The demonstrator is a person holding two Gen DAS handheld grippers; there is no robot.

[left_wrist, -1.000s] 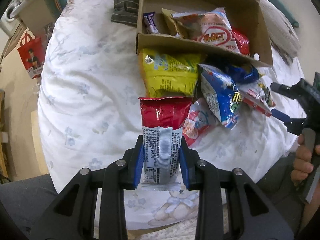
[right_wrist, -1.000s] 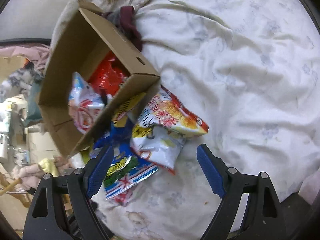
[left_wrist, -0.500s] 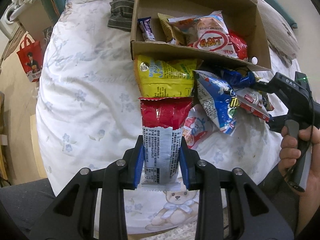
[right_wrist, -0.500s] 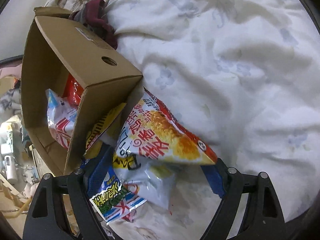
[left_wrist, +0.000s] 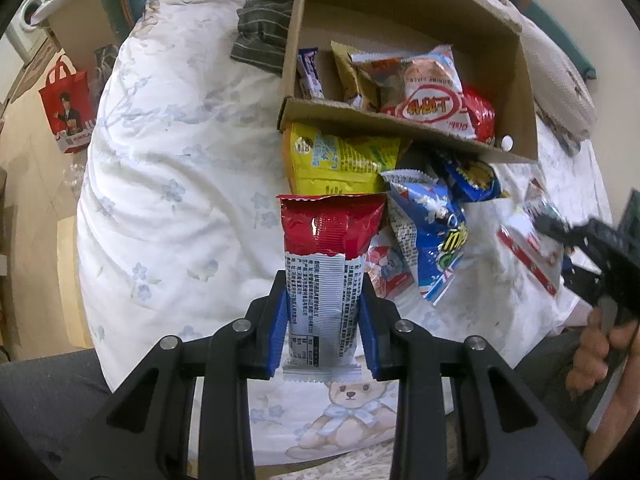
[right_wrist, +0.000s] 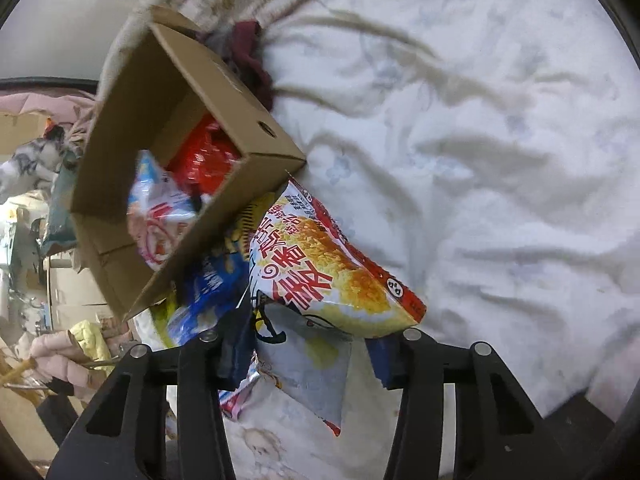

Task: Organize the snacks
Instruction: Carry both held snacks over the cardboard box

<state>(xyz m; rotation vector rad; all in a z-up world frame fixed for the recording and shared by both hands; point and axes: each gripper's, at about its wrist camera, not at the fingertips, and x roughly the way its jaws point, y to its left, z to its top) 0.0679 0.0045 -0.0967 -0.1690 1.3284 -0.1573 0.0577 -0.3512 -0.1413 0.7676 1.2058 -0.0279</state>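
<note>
Left hand-held gripper [left_wrist: 323, 322]: I have it closed on the lower, grey-printed half of a red snack packet [left_wrist: 326, 264], held upright so it can drop into the cardboard box [left_wrist: 404, 128] ahead on the bed [left_wrist: 168, 168]. Right hand-held gripper [right_wrist: 308, 354]: jaws apart around an orange-and-red chip bag [right_wrist: 320, 268] beside the box, which lies over a pale packet [right_wrist: 308, 368]; whether they grip it I cannot tell. Bold red Chinese characters mark this bag (finer print unreadable).
</note>
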